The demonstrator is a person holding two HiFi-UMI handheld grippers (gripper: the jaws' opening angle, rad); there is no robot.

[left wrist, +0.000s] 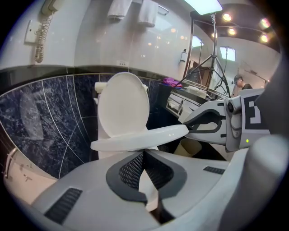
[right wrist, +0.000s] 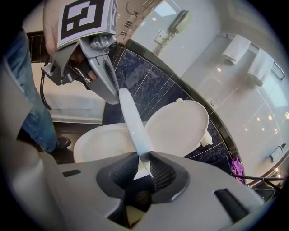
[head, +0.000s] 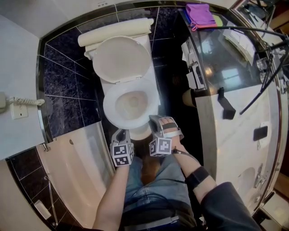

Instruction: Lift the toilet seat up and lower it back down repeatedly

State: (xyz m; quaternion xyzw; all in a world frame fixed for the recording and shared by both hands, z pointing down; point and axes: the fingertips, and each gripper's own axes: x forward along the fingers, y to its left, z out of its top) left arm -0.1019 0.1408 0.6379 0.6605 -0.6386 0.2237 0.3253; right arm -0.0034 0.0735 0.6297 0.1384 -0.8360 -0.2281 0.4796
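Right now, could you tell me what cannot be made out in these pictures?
Seat front edge: head view, covered by left gripper and right gripper.
Wall phone: head view, cut off by the left edge.
Distant person: left gripper view, too small for detail.

Bathroom, as I log it: toilet point(head: 121, 58) ahead of the jaws, bathtub point(head: 76, 171) to their left, wall phone point(left wrist: 43, 27) and towels point(left wrist: 133, 11) above, vanity counter point(head: 235, 135) right.

Bright light from overhead lamp point(left wrist: 203, 5), glare on glossy wall point(left wrist: 90, 40), fisheye warp, dark corners.
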